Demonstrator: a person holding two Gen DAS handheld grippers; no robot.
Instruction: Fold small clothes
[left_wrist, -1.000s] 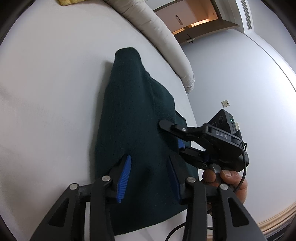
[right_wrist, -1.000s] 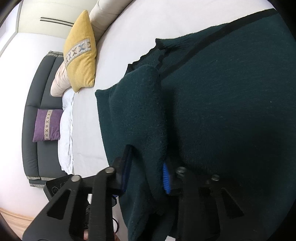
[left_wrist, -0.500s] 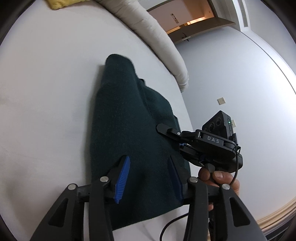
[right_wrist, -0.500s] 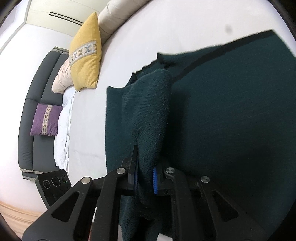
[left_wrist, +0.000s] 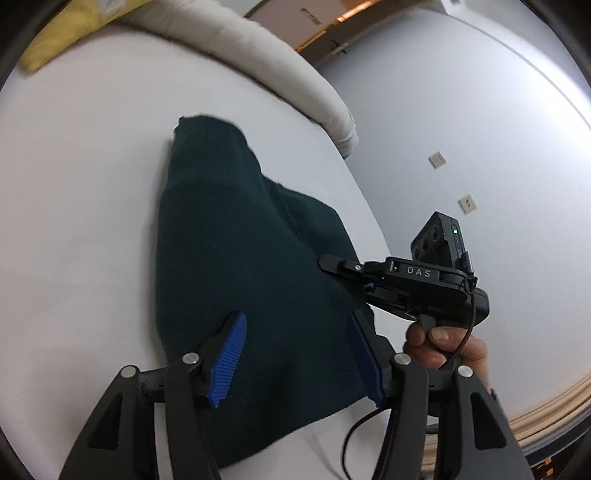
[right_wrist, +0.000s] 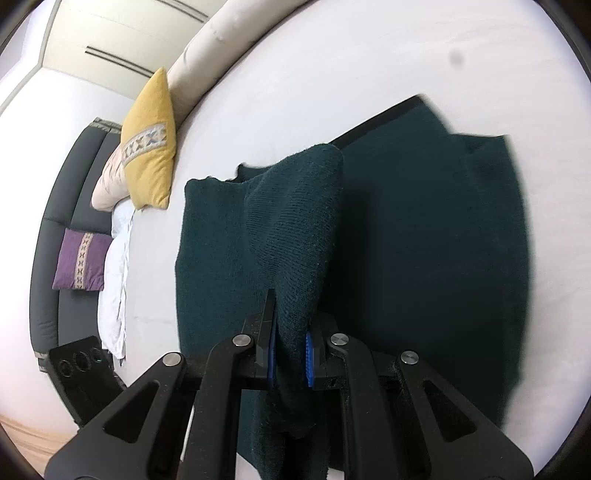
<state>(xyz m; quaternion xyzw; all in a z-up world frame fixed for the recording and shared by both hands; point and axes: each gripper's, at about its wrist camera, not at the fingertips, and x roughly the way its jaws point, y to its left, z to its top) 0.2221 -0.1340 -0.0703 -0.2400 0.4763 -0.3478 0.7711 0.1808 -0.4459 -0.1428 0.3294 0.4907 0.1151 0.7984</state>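
Note:
A dark green knitted sweater (left_wrist: 240, 266) lies on the white bed (left_wrist: 74, 221). In the left wrist view my left gripper (left_wrist: 295, 354) hovers above its near part, jaws opening, blue pads apart and nothing between them. My right gripper (left_wrist: 332, 266) shows at the sweater's right side, held by a hand (left_wrist: 443, 343). In the right wrist view the right gripper (right_wrist: 290, 354) is shut on a sleeve (right_wrist: 295, 229) of the sweater (right_wrist: 424, 240), lifted off the body and draped from the pads toward the collar end.
A cream bolster (left_wrist: 258, 55) runs along the bed's far edge, with a yellow cushion (right_wrist: 151, 144) and a purple cushion (right_wrist: 81, 260) on a grey sofa (right_wrist: 55, 221). The bed's edge lies just right of the sweater, white wall beyond.
My left gripper has opened wider and lifted back from the sweater. My right gripper closed on the sleeve fold and pulled it up and back, so more of the sweater shows.

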